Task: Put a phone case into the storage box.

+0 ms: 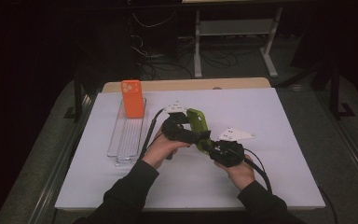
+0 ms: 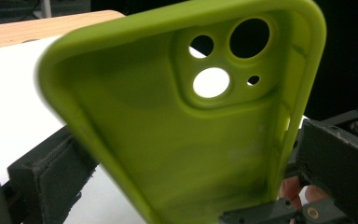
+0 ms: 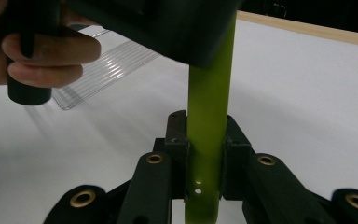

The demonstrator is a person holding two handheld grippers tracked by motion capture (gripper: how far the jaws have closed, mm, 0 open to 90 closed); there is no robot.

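A green phone case (image 1: 198, 123) is held above the white table, its camera cut-outs toward the far end. My right gripper (image 1: 207, 145) is shut on its near end; in the right gripper view the pads (image 3: 235, 144) pinch the thin edge-on case (image 3: 207, 107). My left gripper (image 1: 196, 136) reaches in from the left and is open, its jaws straddling the case's two long sides. In the left gripper view the case's hollow inside (image 2: 177, 140) lies between the pads (image 2: 51, 172), blurred. An orange phone case (image 1: 132, 98) stands upright in a clear rack (image 1: 128, 135).
The white table top (image 1: 270, 140) is bordered at the back by a wooden strip (image 1: 186, 85). The clear ribbed rack (image 3: 107, 70) lies left of the hands. Behind the table are dark floor, cables and a white stand (image 1: 233, 28).
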